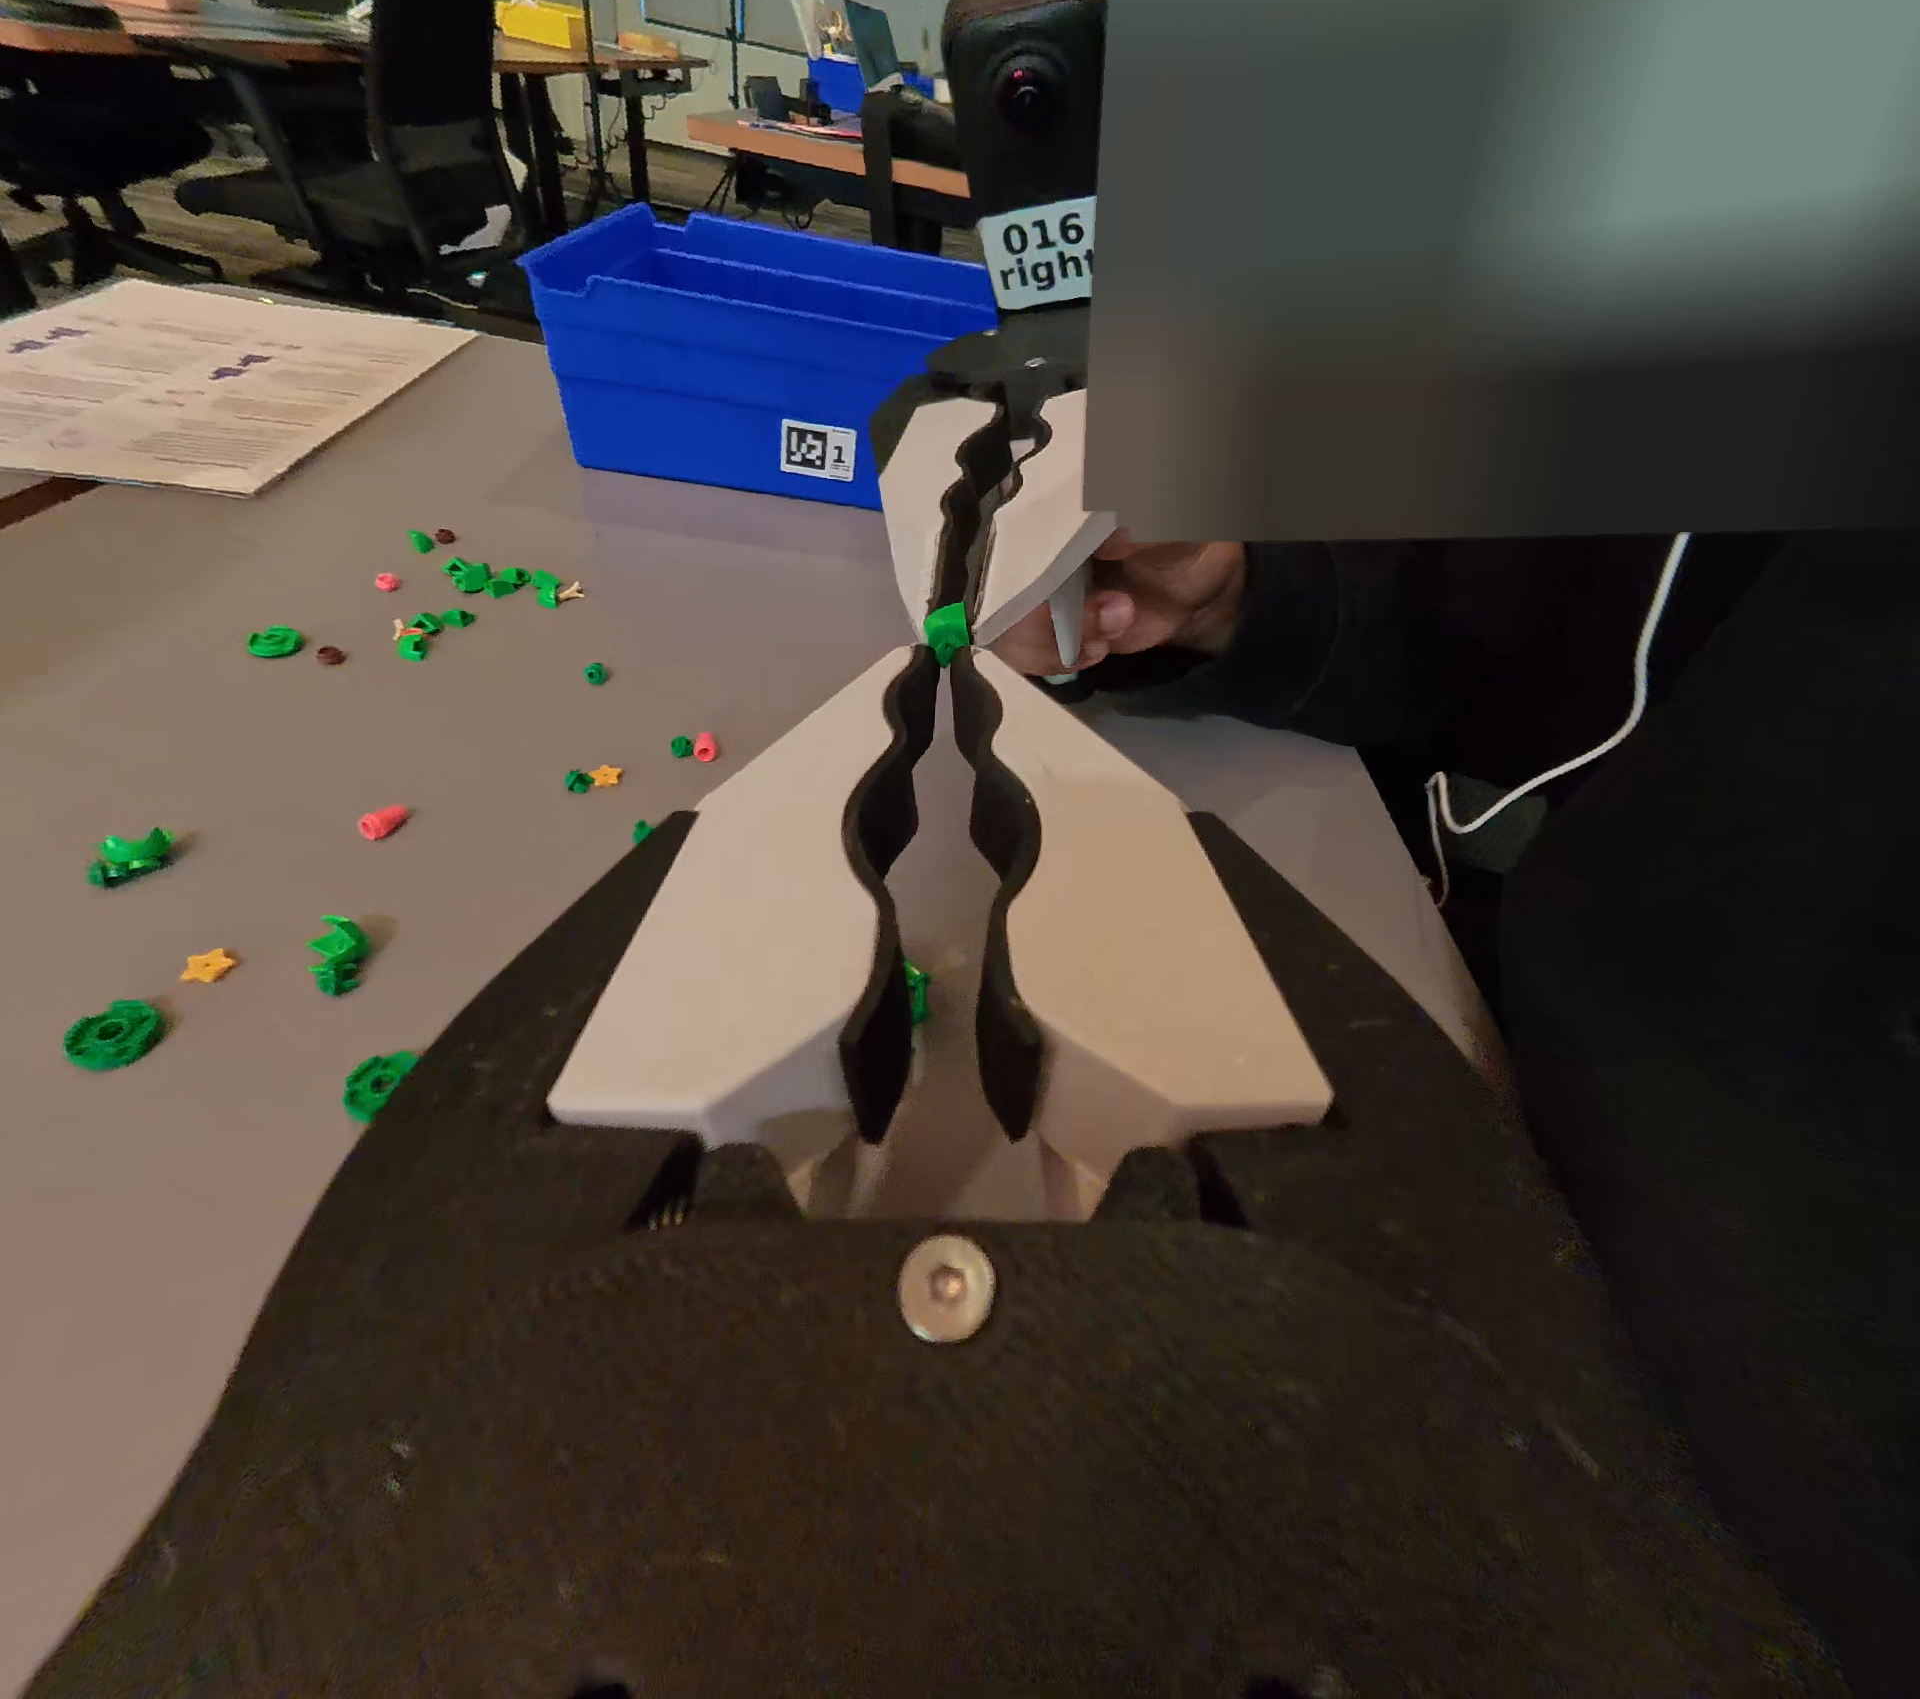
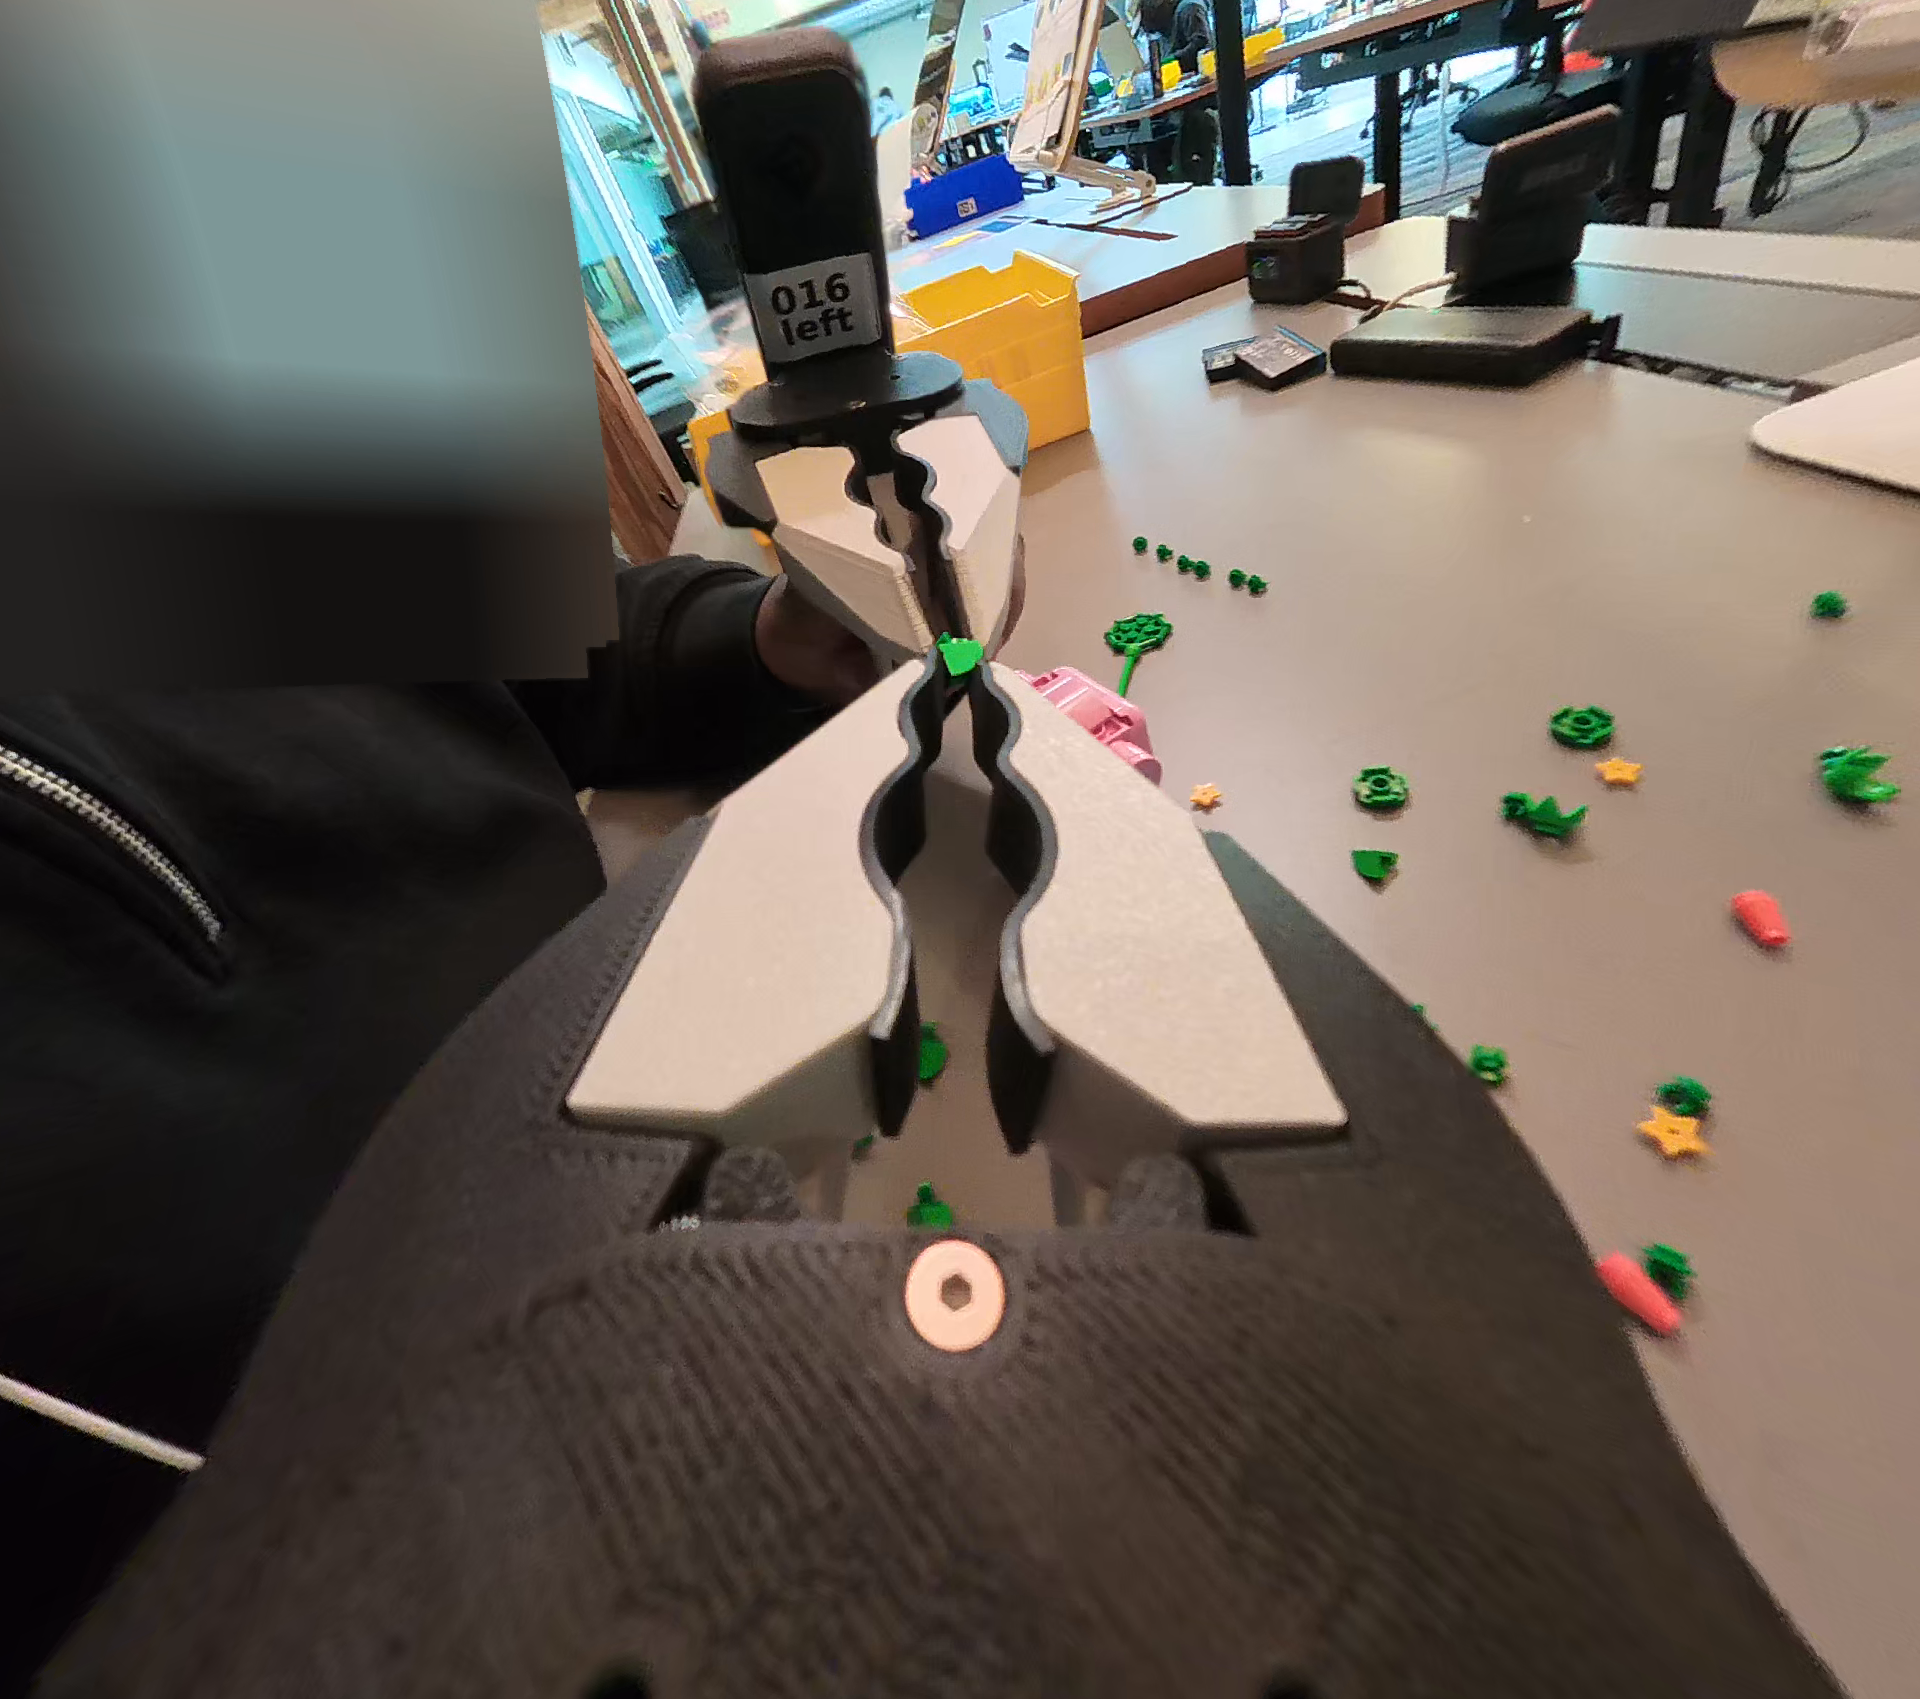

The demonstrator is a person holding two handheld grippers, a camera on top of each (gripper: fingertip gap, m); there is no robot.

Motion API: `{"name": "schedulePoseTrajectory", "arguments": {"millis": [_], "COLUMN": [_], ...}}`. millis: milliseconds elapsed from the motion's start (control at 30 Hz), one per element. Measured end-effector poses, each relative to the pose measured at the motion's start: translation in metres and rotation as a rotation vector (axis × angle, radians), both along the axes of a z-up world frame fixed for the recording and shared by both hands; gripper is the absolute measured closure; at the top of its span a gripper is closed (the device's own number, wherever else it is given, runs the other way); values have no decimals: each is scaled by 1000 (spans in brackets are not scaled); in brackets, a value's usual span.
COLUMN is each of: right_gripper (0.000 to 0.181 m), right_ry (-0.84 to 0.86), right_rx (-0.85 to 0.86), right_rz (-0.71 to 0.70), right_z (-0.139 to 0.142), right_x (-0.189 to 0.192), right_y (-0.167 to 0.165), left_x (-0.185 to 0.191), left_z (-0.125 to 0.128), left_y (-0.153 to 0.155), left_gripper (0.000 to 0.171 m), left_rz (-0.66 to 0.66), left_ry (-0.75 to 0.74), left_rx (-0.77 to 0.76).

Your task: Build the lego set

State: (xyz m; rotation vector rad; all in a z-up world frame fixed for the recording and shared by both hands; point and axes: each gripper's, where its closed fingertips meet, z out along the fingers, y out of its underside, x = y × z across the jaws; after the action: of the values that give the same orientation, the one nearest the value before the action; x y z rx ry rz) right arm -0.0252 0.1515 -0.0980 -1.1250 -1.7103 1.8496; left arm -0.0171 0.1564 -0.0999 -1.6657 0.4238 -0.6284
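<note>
My left gripper point(image 1: 943, 660) and my right gripper point(image 1: 964, 595) meet tip to tip above the grey table point(image 1: 260, 766). A small green lego piece point(image 1: 948, 631) is pinched where the tips meet. In the right wrist view the right gripper point(image 2: 948, 685) points at the left gripper point(image 2: 943, 623), with the green piece point(image 2: 956, 655) between them. Both pairs of jaws are closed on it. I cannot tell whether it is one piece or two joined pieces. A hand point(image 1: 1132, 600) holds the right gripper's handle.
Loose green pieces point(image 1: 114, 1036), pink cones point(image 1: 382, 821) and yellow stars point(image 1: 208, 963) lie scattered on the table. A blue bin point(image 1: 758, 361) and a printed sheet point(image 1: 208, 382) are at the back. A pink lego part point(image 2: 1117, 730), a yellow bin point(image 2: 1008, 350) and dark devices point(image 2: 1455, 345) show in the right wrist view.
</note>
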Motion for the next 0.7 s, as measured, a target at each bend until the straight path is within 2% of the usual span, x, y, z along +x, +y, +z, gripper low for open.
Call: {"name": "schedulePoseTrajectory", "arguments": {"millis": [300,400,533,700], "right_gripper": [178,178,178,179], "right_ry": [46,34,-15,-82], "right_rx": [125,81,-91,-184], "right_rz": [-59,-73,-5,37], "right_z": [1,4,8,4], "right_x": [-1,-3,-2,-2], "right_y": [3,5,2,2], "left_x": [0,-3,-3,0], "left_z": [0,1,-3,-6], "left_y": [2,4,0,-2], "left_gripper": [171,171,168,162], "left_rz": [-30,-24,-40,-10], "left_ry": [-132,-121,-11,146], "left_rx": [-50,-27,2,75]}}
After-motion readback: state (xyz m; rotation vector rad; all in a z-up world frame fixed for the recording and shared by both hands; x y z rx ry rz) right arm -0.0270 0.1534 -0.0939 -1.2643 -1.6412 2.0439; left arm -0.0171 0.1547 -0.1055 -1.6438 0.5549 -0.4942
